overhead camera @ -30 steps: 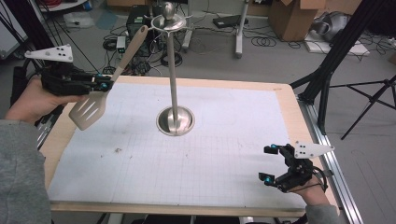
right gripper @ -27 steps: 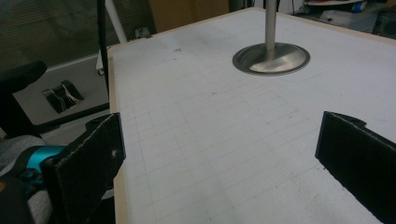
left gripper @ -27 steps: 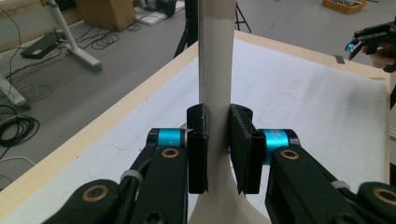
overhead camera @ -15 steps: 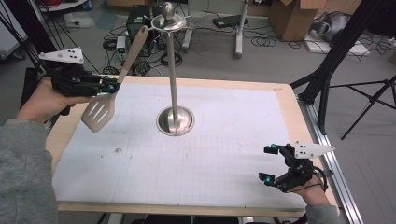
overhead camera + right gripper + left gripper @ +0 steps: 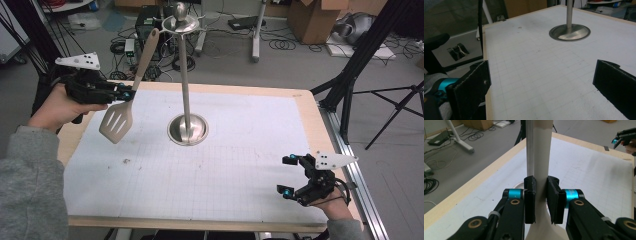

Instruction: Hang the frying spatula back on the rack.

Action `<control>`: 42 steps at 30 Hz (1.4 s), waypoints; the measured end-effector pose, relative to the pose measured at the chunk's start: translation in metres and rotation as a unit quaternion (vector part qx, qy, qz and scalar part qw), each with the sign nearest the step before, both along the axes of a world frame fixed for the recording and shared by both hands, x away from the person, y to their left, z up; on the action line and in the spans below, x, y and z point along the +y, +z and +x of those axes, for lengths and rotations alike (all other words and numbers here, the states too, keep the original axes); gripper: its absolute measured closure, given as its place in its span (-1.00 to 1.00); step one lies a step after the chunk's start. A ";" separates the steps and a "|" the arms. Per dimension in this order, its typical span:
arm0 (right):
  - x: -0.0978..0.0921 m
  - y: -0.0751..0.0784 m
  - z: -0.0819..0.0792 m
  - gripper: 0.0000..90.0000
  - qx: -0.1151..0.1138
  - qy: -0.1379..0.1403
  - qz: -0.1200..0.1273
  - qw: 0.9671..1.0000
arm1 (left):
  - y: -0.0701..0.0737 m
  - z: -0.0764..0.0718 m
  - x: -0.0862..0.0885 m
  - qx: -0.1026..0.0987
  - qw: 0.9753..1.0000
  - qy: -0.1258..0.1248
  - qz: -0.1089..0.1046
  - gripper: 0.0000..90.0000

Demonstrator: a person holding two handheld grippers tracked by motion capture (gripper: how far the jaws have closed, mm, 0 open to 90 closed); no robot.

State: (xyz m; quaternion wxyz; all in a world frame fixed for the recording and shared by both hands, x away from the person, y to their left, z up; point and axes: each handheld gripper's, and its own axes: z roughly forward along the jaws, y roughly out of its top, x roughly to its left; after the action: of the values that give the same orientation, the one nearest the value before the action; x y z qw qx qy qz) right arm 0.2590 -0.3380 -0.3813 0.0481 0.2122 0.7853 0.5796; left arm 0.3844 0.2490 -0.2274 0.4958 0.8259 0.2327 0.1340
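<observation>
A beige slotted spatula (image 5: 118,117) hangs in the air at the table's left, handle tilted up toward the top of the steel utensil stand (image 5: 185,75). My left gripper (image 5: 126,93) is shut on its handle just above the blade. In the left gripper view both pads clamp the pale spatula handle (image 5: 541,157), with the stand's steel pole (image 5: 530,147) right behind it. The handle's tip lies close to the hooks at the stand's top (image 5: 180,22). My right gripper (image 5: 288,175) rests low at the table's front right corner, open and empty; its jaws stand wide apart over the mat.
The stand's round base (image 5: 188,129) sits mid-table on a white gridded mat (image 5: 225,160); it appears again as base (image 5: 569,32). The wooden table edge (image 5: 310,120) borders the mat. Cables, tripod legs and boxes lie on the floor beyond.
My left gripper has carried the spatula up and to the right, toward the stand, bringing the handle tip near the top hooks. The right gripper has stayed put.
</observation>
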 end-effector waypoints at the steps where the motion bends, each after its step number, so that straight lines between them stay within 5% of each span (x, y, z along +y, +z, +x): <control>1: 0.000 0.000 0.000 -0.99 0.000 0.000 0.000 1.000 | -0.001 0.001 -0.001 -0.001 1.000 -0.001 0.002 0.72; 21: 0.000 0.000 0.000 -0.99 -0.002 0.000 0.002 1.000 | -0.005 0.008 -0.011 -0.001 1.000 -0.006 0.010 0.72; 42: 0.000 0.000 -0.001 -0.99 0.000 -0.001 -0.001 1.000 | -0.013 0.011 -0.016 -0.002 1.000 -0.009 -0.005 0.71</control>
State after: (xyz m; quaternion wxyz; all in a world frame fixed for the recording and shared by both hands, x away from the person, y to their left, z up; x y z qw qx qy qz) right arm 0.2583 -0.3376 -0.3810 0.0490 0.2125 0.7857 0.5789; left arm 0.3950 0.2325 -0.2402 0.5018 0.8251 0.2246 0.1301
